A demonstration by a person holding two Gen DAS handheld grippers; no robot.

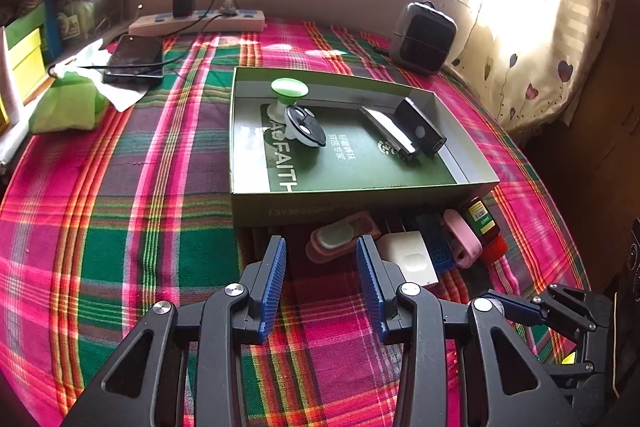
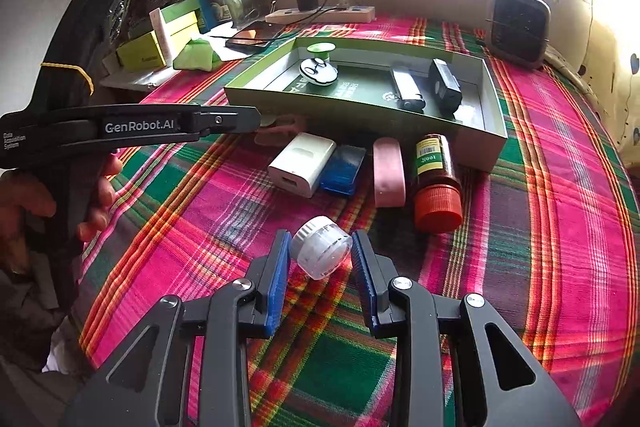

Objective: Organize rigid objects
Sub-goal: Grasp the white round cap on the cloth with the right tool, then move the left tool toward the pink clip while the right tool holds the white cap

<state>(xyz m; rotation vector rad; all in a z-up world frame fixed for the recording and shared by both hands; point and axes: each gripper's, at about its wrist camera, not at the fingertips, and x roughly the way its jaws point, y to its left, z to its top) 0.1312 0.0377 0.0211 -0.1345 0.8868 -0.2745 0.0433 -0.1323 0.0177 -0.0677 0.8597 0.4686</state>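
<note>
An open green box [image 1: 472,183] [image 2: 494,135] holds a green-topped suction piece [image 1: 289,89], a round white-and-black gadget [image 1: 304,125] [image 2: 319,70], a silver bar [image 1: 386,131] and a black block [image 1: 420,127]. In front of the box lie a pink case with a white oval [image 1: 340,241], a white adapter [image 2: 302,163], a blue piece [image 2: 343,169], a pink case [image 2: 388,173] and a brown bottle with a red cap [image 2: 434,183]. My left gripper [image 1: 322,247] is open just short of the pink oval case. My right gripper [image 2: 321,241] is shut on a clear round jar [image 2: 322,251].
The checked cloth [image 1: 140,207] covers the surface. At the back stand a power strip with a charger [image 1: 200,21], a phone [image 1: 134,59], a green tissue pack [image 1: 66,105] and a small heater [image 1: 424,37]. A hand [image 2: 98,195] holds the left gripper's handle.
</note>
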